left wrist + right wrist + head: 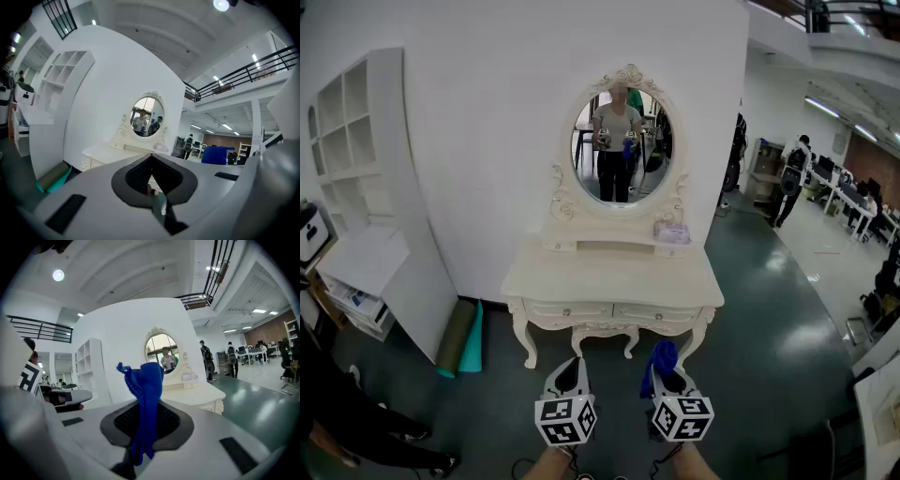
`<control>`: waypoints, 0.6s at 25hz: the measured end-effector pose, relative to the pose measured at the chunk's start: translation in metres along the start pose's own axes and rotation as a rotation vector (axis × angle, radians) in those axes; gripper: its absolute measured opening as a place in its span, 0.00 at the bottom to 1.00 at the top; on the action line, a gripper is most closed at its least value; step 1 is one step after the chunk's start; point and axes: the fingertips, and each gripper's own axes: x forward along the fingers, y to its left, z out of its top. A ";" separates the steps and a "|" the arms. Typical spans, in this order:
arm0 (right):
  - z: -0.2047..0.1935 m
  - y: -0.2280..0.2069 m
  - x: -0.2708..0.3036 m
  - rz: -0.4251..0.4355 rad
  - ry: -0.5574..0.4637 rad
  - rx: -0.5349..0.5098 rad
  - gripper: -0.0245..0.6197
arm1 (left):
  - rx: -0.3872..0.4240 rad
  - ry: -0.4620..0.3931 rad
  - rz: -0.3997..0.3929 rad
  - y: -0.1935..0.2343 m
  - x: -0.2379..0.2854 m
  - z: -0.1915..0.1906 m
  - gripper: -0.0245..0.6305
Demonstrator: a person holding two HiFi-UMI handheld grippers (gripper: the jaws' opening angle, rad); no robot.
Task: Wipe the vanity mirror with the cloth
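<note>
Cloth [146, 390] clamped between right gripper [143, 425] fingers [174, 420], bunched upward above them.

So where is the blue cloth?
In the head view, the blue cloth is pinched in the right tool, bottom centre, just before the white table.

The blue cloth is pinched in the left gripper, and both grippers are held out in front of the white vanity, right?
Not quite: the blue cloth is pinched in the right gripper, as the right gripper view shows. The left gripper is closed on nothing. Both are held out in front of the white vanity.
</note>
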 end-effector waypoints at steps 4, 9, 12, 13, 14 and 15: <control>0.000 0.003 0.005 0.003 0.007 -0.007 0.14 | -0.008 -0.004 0.003 0.004 0.002 0.002 0.04; 0.000 0.006 0.010 -0.001 0.006 -0.012 0.14 | -0.010 -0.001 0.005 0.011 0.005 0.003 0.04; 0.002 0.008 0.013 -0.003 -0.003 -0.009 0.14 | -0.010 -0.005 0.002 0.016 0.008 0.006 0.04; 0.003 0.009 0.015 -0.004 -0.008 -0.002 0.14 | -0.008 -0.008 -0.001 0.017 0.008 0.008 0.04; 0.004 0.010 0.017 -0.008 -0.012 0.008 0.14 | -0.006 -0.010 -0.003 0.019 0.009 0.009 0.04; 0.004 0.011 0.019 -0.012 -0.014 0.018 0.14 | -0.003 -0.012 -0.007 0.022 0.009 0.011 0.04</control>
